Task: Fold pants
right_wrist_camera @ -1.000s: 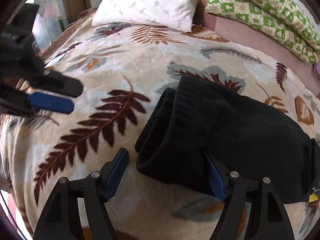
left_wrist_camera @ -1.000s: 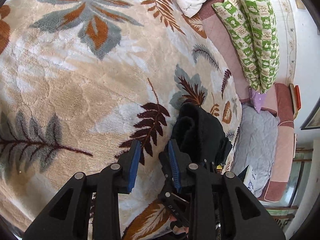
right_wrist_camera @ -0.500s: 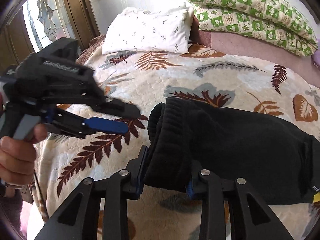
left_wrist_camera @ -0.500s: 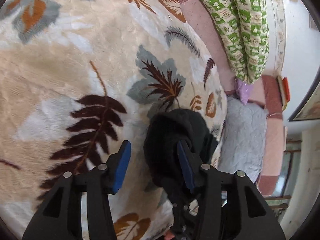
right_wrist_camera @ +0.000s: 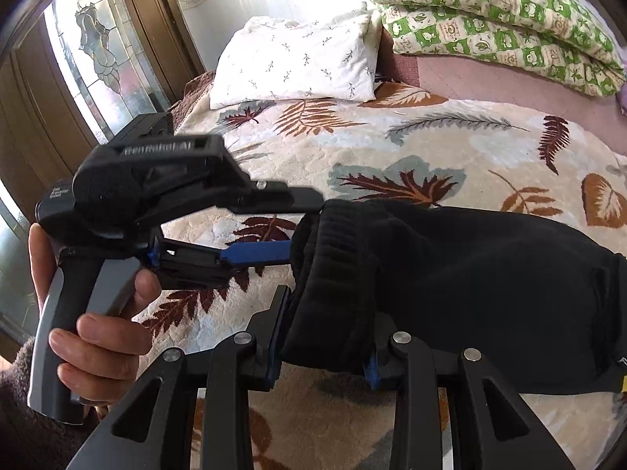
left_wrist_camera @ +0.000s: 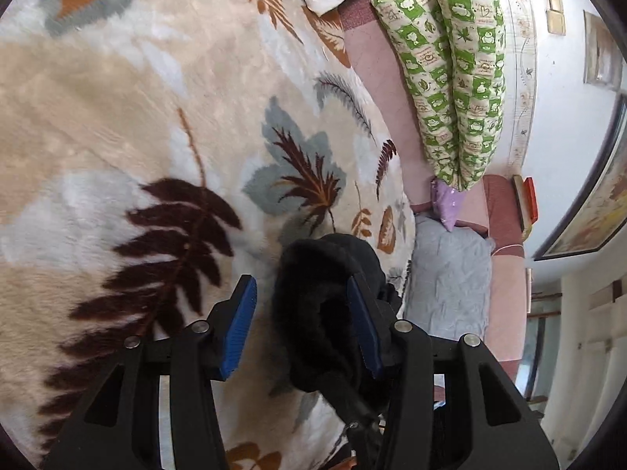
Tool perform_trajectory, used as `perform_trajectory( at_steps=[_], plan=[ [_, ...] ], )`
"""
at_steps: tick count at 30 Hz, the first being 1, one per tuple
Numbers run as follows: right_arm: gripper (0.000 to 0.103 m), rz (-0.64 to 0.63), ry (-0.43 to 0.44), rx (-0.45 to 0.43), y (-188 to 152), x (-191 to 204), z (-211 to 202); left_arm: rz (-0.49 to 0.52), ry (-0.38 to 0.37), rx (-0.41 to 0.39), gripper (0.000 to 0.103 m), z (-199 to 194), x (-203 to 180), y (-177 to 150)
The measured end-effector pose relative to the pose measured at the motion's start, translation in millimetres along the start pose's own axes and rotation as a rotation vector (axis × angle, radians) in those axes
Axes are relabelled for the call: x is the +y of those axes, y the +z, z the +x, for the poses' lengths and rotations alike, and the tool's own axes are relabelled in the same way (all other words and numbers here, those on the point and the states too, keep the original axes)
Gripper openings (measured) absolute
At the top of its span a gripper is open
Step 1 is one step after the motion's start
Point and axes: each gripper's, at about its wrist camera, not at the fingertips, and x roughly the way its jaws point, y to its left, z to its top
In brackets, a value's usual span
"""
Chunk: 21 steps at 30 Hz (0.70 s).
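The black pants (right_wrist_camera: 470, 286) lie partly folded on the leaf-patterned blanket (right_wrist_camera: 392, 149), their thick folded end lifted off it. My right gripper (right_wrist_camera: 325, 337) is shut on that folded end near its lower edge. My left gripper (left_wrist_camera: 301, 329) is open, its jaws straddling the same folded end (left_wrist_camera: 321, 293); the right blue pad (left_wrist_camera: 362, 329) lies against the cloth, the left pad (left_wrist_camera: 239, 325) stands apart. In the right wrist view the left gripper (right_wrist_camera: 290, 231) comes in from the left with one finger above and one below the fold.
A white pillow (right_wrist_camera: 298, 62) and a green-patterned quilt (right_wrist_camera: 490, 27) lie at the head of the bed. A grey cloth (left_wrist_camera: 446, 293) lies at the blanket's far edge. A door with patterned glass (right_wrist_camera: 90, 51) stands to the left.
My right gripper has closed on the folded end and lifted it. My left gripper has moved in from the left until its open jaws straddle the same end.
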Motion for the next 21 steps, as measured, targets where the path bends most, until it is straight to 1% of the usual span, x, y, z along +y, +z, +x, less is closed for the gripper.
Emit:
perform_trajectory(
  at_steps=[2,3,6,7,10,13,14,15,16,18,21],
  plan=[
    [0.032,0.004,0.004,-0.002,0.2,-0.2,-0.3,0.017,0.019,-0.007,0.048,-0.2,0.7,-0.9],
    [0.032,0.009,0.008,-0.004,0.1,-0.5,-0.7,0.013,0.003,0.001,0.048,2.2,2.0,-1.1],
    [0.032,0.014,0.013,-0.004,0.4,-1.3,-2.0,-0.057,-0.130,0.071,0.049,17.5,10.0,-0.6],
    [0.032,0.019,0.016,-0.001,0.2,-2.1,-2.1,-0.065,-0.160,0.080,0.051,21.3,10.1,-0.3],
    [0.032,0.031,0.015,0.005,0.1,-4.3,-2.2,-0.063,-0.217,0.082,0.053,26.2,9.2,1.1],
    [0.032,0.023,0.013,0.009,-0.2,-4.3,-2.3,-0.058,-0.273,0.075,0.053,21.3,11.9,2.9],
    [0.032,0.019,0.014,0.011,-0.4,-3.5,-2.4,-0.043,-0.285,0.071,0.054,18.3,11.9,3.0],
    [0.032,0.014,0.015,0.012,-0.6,-2.5,-2.3,-0.023,-0.275,0.069,0.055,16.5,10.4,3.0],
    [0.032,0.011,0.015,0.013,-0.8,-2.0,-1.8,0.008,-0.247,0.067,0.059,15.2,7.9,2.8],
    [0.032,0.013,0.019,0.019,-1.4,-2.1,-0.4,0.072,-0.189,0.082,0.059,17.7,1.2,1.9],
    [0.032,0.017,0.017,0.026,-2.3,-2.1,1.7,0.120,-0.136,0.100,0.064,22.4,-5.9,1.6]
  ],
)
